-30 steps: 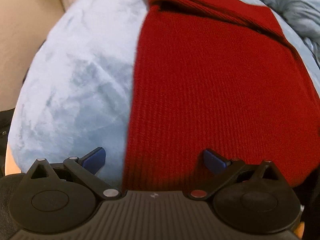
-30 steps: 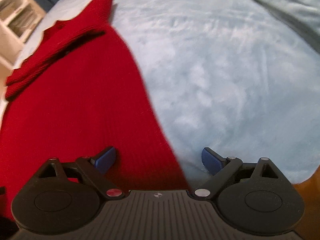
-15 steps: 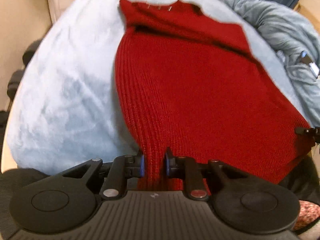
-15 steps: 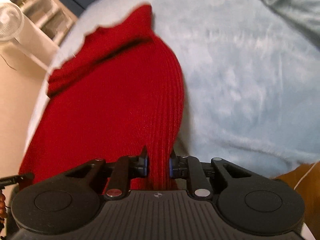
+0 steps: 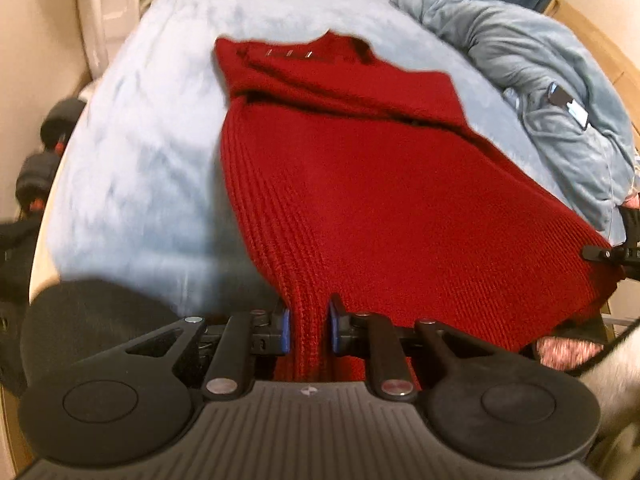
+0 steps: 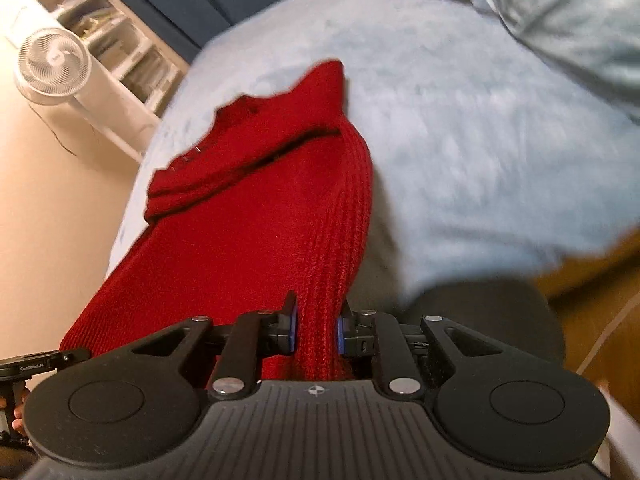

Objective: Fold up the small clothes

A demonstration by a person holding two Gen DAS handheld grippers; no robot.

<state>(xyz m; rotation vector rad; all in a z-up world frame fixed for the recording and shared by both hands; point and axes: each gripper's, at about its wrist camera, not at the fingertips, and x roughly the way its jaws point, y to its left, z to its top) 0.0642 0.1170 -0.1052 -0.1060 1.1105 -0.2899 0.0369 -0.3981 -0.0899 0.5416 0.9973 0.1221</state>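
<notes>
Gripping the red knitted sweater at its near hem, we have both tools clamped on the fabric. Our left gripper pinches a bunched fold of ribbed knit between its blue pads, at the hem's left corner. Our right gripper does the same at the hem's right corner, blue pads pressed into a thick ridge of knit.

The sweater stretches away from us over the pale blue fleece blanket. Its near end is lifted off the blanket toward our tools; its far end, with the neckline and shoulders, lies on the fleece. We note a fold across the upper part, a band of knit doubled over the body below the collar. Small pale stitches or a label show just under the neckline; too blurred to read.

In the left view, the tip of the right gripper shows at the right edge, touching the hem's far corner. In the right view, part of the left gripper shows at the left edge, beside the hem.

A rumpled grey-blue quilt lies on the blanket's far right, a phone-like device on it. A white fan stands beside white shelves off the blanket's left.
</notes>
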